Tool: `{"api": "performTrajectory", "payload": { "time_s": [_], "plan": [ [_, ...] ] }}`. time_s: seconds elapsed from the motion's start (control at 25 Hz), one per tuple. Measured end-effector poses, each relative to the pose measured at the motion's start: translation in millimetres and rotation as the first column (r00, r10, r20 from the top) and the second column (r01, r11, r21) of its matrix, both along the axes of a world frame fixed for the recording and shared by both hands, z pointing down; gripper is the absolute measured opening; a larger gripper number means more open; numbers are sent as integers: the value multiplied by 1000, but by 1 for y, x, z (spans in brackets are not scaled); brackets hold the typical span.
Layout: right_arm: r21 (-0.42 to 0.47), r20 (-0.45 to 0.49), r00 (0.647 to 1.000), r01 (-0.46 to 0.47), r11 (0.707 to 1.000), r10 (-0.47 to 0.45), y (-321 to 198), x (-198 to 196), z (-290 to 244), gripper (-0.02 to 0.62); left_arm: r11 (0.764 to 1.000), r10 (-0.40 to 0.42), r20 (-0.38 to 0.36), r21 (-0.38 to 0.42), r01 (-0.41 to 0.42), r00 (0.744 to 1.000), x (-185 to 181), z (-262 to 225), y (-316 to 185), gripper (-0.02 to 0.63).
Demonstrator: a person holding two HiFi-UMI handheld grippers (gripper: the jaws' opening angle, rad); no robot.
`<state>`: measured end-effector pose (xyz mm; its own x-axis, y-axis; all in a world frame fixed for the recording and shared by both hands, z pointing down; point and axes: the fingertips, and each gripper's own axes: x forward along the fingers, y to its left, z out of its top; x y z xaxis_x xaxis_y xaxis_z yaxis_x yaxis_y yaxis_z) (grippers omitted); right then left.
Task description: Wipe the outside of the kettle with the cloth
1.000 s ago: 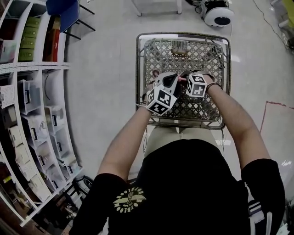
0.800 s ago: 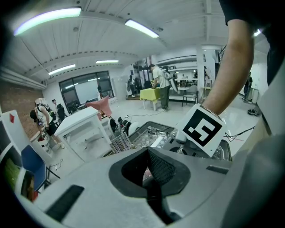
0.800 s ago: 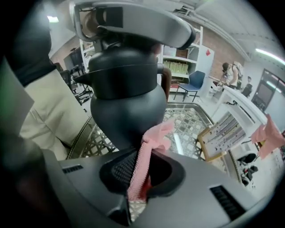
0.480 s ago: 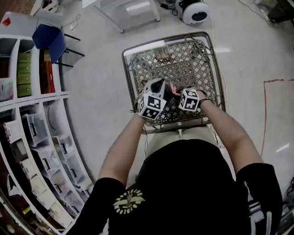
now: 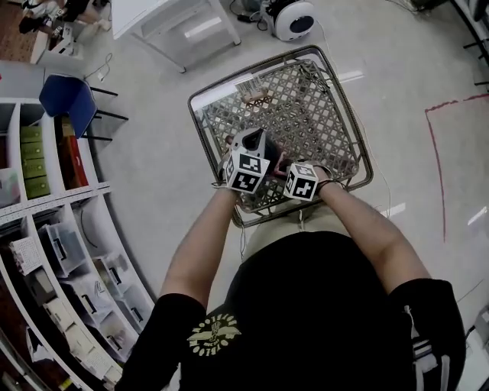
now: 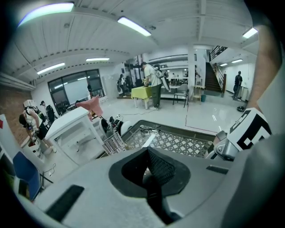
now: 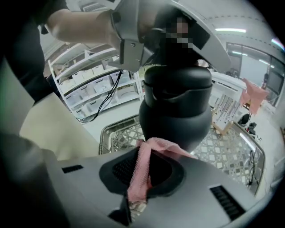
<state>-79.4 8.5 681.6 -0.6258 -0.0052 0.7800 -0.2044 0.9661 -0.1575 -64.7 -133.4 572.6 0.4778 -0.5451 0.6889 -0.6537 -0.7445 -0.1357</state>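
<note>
A black kettle (image 7: 176, 107) hangs above the wire-mesh table (image 5: 321, 114). My left gripper (image 5: 260, 151) holds it from above, the jaws closed at its top; the handle is mostly hidden. In the left gripper view the left gripper (image 6: 153, 176) shows only a thin dark piece between the pads. My right gripper (image 7: 142, 169) is shut on a pink cloth (image 7: 144, 162), which is pressed against the kettle's lower side. In the head view the right gripper (image 5: 290, 169) sits close beside the kettle (image 5: 273, 162), at the table's near edge.
Shelves (image 5: 46, 229) with bins line the left. A blue chair (image 5: 69, 99), a white table (image 5: 176, 23) and a round white device (image 5: 294, 17) stand beyond the mesh table. Another pink cloth (image 6: 91, 104) hangs on a rack in the background.
Both grippers and the kettle have shifted toward the table's near left corner. The right gripper has rolled and slid along the kettle with the cloth. The head view has swung round.
</note>
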Motion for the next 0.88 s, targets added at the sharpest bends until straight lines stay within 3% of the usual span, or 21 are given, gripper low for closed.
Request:
{"api": "performTrajectory", "payload": {
  "time_s": [0.28,0.6,0.88],
  "plan": [
    [-24,47,994,-101,995,102,-2,-3,-11,37,999,34,16,5,-34,999,5,-2,-2,6],
    [-19,32,998,-57,998,58,5,-1,-3,37,999,38,5,-2,-38,999,6,0,5,6],
    [-19,-24,999,47,999,-48,-1,12,10,37,1000,27,13,10,-27,1000,9,2,5,6]
  ]
}}
